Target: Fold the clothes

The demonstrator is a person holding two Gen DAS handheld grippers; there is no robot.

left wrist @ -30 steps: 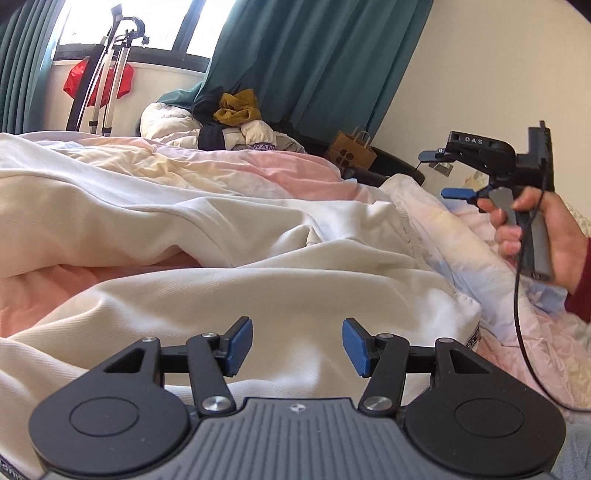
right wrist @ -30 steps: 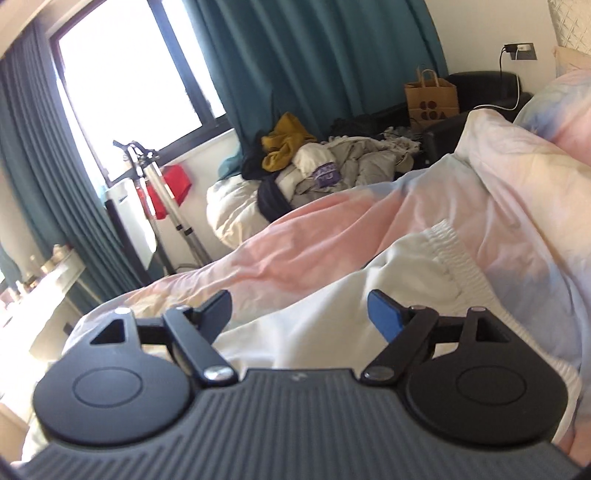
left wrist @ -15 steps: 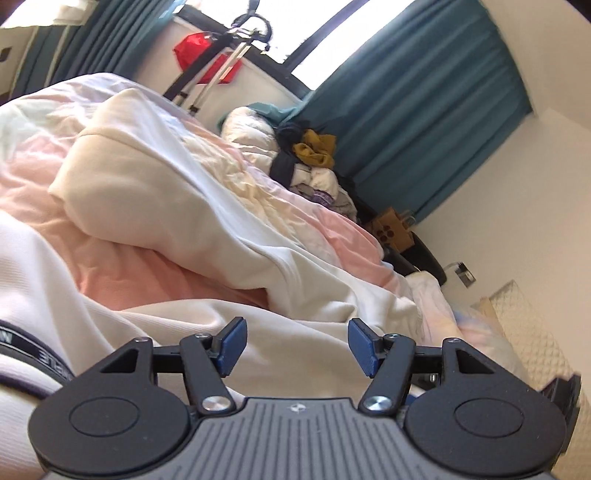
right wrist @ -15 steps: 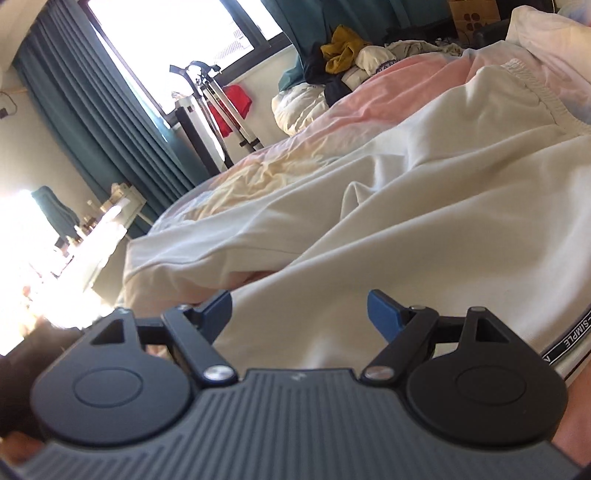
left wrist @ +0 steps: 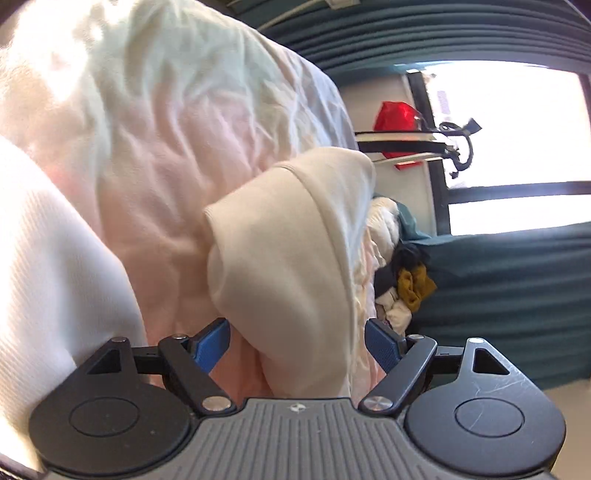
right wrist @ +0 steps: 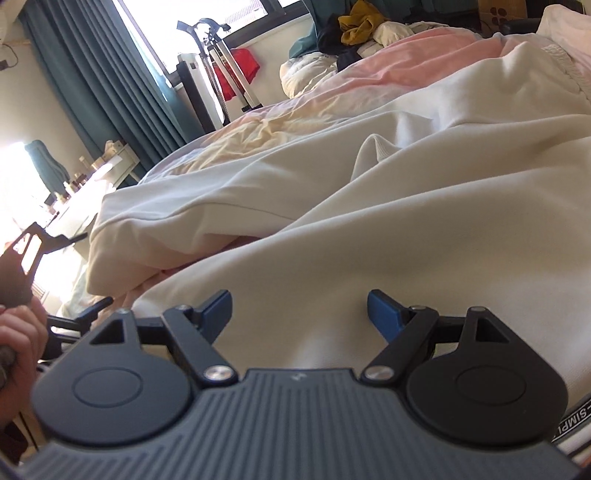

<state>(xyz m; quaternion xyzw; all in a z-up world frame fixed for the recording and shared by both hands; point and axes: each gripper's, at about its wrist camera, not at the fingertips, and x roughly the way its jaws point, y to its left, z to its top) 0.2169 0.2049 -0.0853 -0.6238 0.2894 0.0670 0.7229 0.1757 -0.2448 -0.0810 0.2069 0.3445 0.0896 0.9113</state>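
Cream cotton covers most of both views: a pale garment [right wrist: 424,206] lies spread across the bed, over a crumpled duvet [right wrist: 288,122] in pink and pale yellow. In the right wrist view the garment's sleeve [right wrist: 177,225] stretches out to the left with its hemmed cuff end raised slightly off the duvet, and a black-and-white printed band [right wrist: 570,430] shows at the lower right edge. The right gripper [right wrist: 299,308] hangs low over the body of the garment, its blue-tipped fingers [right wrist: 382,308] spread wide with nothing between them. At the left edge of that view the person's left hand [right wrist: 18,343] grips the handle of the other tool. The left wrist view is rolled steeply on its side. There the left gripper [left wrist: 297,345] points at the sleeve's cuff end [left wrist: 291,254]; its fingers [left wrist: 212,345] stand wide apart on either side of the cloth, and whether they touch it I cannot tell. Beyond the bed stand teal curtains [right wrist: 110,85], a bright window [left wrist: 513,147], a folded metal stand [right wrist: 221,70] with something red [right wrist: 243,70] behind it, and a heap of clothes [right wrist: 364,26] with a mustard piece on top.
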